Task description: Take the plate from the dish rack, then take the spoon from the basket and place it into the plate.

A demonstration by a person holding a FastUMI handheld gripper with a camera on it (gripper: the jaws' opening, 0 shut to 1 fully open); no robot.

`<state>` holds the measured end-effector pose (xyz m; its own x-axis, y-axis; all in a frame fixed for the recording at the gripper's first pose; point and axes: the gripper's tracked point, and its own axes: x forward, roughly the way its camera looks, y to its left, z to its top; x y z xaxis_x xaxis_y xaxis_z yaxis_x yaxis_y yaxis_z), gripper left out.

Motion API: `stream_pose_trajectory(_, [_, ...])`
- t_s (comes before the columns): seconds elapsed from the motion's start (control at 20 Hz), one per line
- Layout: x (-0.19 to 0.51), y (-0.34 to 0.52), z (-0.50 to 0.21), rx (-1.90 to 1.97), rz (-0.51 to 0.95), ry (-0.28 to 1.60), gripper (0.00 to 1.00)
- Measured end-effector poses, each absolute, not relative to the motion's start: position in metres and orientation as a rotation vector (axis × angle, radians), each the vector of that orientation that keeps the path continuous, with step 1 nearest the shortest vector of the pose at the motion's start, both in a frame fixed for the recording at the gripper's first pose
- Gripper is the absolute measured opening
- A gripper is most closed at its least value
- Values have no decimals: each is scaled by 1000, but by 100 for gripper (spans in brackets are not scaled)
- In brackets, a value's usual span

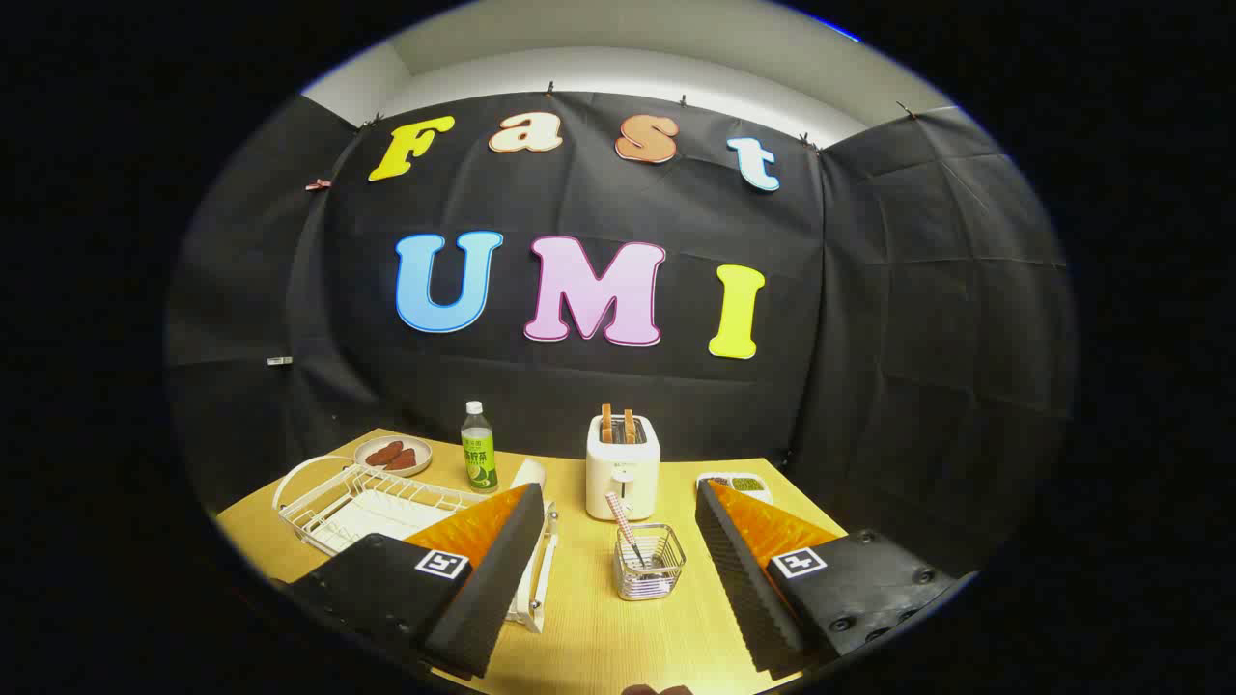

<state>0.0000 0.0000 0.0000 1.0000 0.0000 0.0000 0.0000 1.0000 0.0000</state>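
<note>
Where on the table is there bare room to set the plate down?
Bare wood lies between the open hand-held gripper fingers, around the wire basket, and between the dish rack and toaster. The back is crowded: snack plate, bottle, toaster, small tray.

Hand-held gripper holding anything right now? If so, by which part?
Nothing is held. The hand-held gripper is open, its fingers wide apart above the table; the wire basket with the spoon stands between them, untouched.

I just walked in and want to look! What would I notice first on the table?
The white toaster with two slices sticking up stands beyond the open gripper. Between its fingers sits a wire basket holding a spoon, and the white dish rack lies behind the left finger.
</note>
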Motion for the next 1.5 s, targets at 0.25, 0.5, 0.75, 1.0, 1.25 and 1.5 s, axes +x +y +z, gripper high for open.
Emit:
stream_pose_trajectory(0.25, [1,3,2,7,-14,-3,98])
stream_pose_trajectory(0.5, [-5,13,4,-1,7,-8,97])
stream_pose_trajectory(0.75, [-9,14,-1,-4,13,8,97])
stream_pose_trajectory(1.0, [-9,10,-6,13,6,29,98])
stream_pose_trajectory(1.25, [-3,11,0,9,20,18,98])
stream_pose_trajectory(1.5, [14,10,-4,38,42,58,98])
